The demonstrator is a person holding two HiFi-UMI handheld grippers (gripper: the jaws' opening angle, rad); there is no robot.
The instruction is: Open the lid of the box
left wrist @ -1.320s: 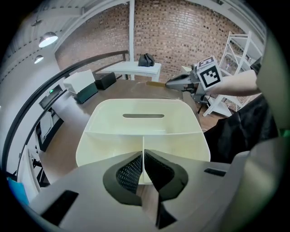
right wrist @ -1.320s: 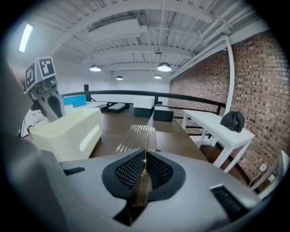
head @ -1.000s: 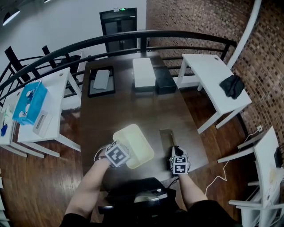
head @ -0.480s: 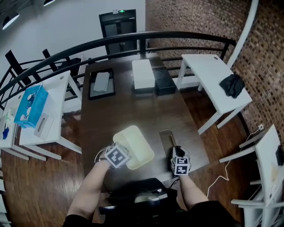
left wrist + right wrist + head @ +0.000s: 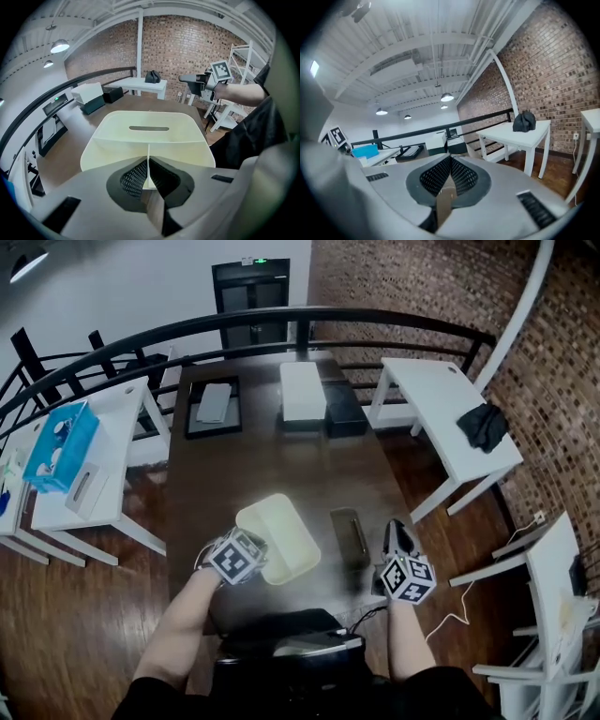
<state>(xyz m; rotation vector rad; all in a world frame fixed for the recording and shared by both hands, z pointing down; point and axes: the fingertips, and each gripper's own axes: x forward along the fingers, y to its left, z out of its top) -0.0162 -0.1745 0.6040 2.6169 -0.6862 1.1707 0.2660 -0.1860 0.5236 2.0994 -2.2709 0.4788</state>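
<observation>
I'm swinging my right gripper (image 5: pixel 394 527) off the dark slab (image 5: pixel 349 537), moving it out to the slab's right side and tilting it up toward the room.

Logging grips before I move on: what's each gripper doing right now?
Left gripper: closed on a thin edge of the cream box.
Right gripper: closed, nothing between its jaws.

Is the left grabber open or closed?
Closed. The left gripper has its jaws pinched on a thin upright edge of the pale yellow plastic box.
</observation>
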